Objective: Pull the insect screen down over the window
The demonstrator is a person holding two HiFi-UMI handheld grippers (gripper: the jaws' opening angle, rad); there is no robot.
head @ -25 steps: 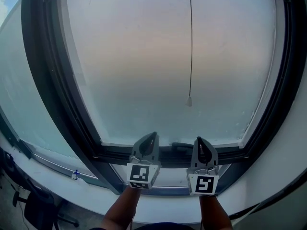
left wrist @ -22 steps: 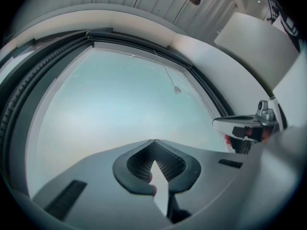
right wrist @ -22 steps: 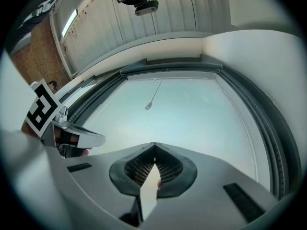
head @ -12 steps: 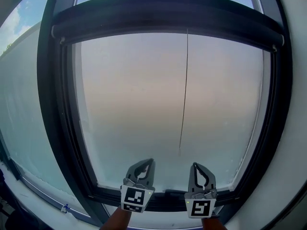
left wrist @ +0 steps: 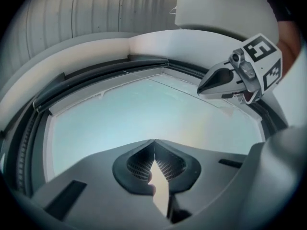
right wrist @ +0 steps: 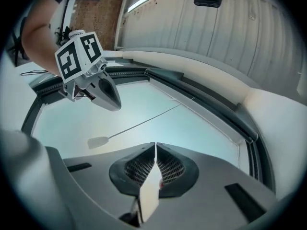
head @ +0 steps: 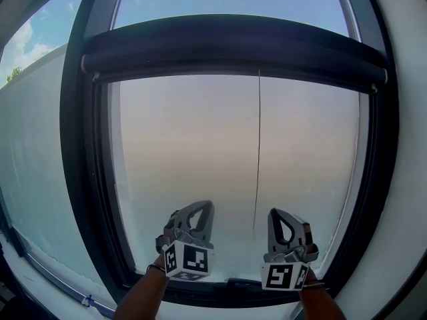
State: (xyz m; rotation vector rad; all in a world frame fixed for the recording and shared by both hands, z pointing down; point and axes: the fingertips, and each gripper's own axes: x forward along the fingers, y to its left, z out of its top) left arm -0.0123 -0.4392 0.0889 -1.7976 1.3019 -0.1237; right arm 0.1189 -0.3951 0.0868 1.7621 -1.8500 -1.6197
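Head view: insect screen looks rolled up inside the dark housing across the window top. Pull cord hangs between left gripper and right gripper.

Left gripper view: jaws pressed together, empty.

Right gripper view: jaws together, empty; cord tab lies ahead-left. Best to open, pinch just above the tab, and draw straight down.

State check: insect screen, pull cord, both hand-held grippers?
Insect screen bar: up at the top of the window, not pulled down.
Pull cord: hanging straight and free, not gripped.
Left hand-held gripper: shut, empty, left of the cord.
Right hand-held gripper: shut, empty, just right of the cord's lower end.
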